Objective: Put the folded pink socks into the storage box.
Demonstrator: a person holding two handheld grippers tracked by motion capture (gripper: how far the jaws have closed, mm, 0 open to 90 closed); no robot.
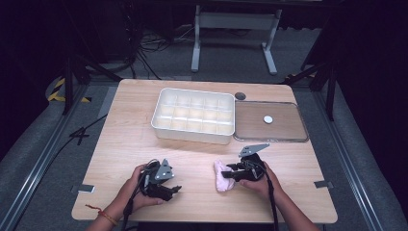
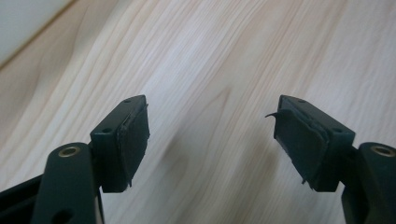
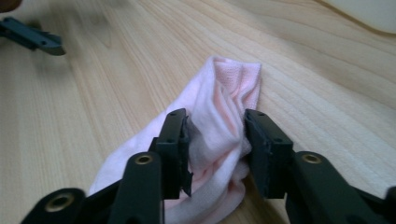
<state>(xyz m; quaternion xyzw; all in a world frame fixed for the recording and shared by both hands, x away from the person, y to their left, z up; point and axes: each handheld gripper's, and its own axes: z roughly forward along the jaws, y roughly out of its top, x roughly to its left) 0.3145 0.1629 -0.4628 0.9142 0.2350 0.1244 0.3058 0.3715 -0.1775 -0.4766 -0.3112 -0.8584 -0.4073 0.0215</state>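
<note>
We look down on a light wooden bench (image 1: 144, 144) with a person's two hands coming in from the near edge, each holding a black two-fingered gripper.

The right gripper (image 3: 217, 140) lies low over a crumpled pale pink cloth (image 3: 224, 102), which rests on the bench near the front edge, right of centre. In the right gripper view the black fingers (image 3: 175, 140) stand on either side of a bunched ridge of the fabric, and the cloth fills the gap between them. Both pads seem to press into the folds, so we read them as clamped on the cloth. In the high view the same cloth (image 1: 223, 176) sits just to the left of the right gripper (image 1: 231, 172), partly under its tips.

The left gripper (image 1: 174, 188) is held well apart from the cloth, off to the left and close to the front edge. In the left gripper view its fingers (image 2: 130, 140) stand wide apart with bare wood grain between them; they hold nothing.

Farther back on the bench stands a white rectangular plastic organiser tray (image 1: 192, 135) divided into a grid of small compartments. Just beside it on the right lies a flat clear lid (image 1: 298, 137) with a small white round disc (image 1: 268, 119) on it.
</note>
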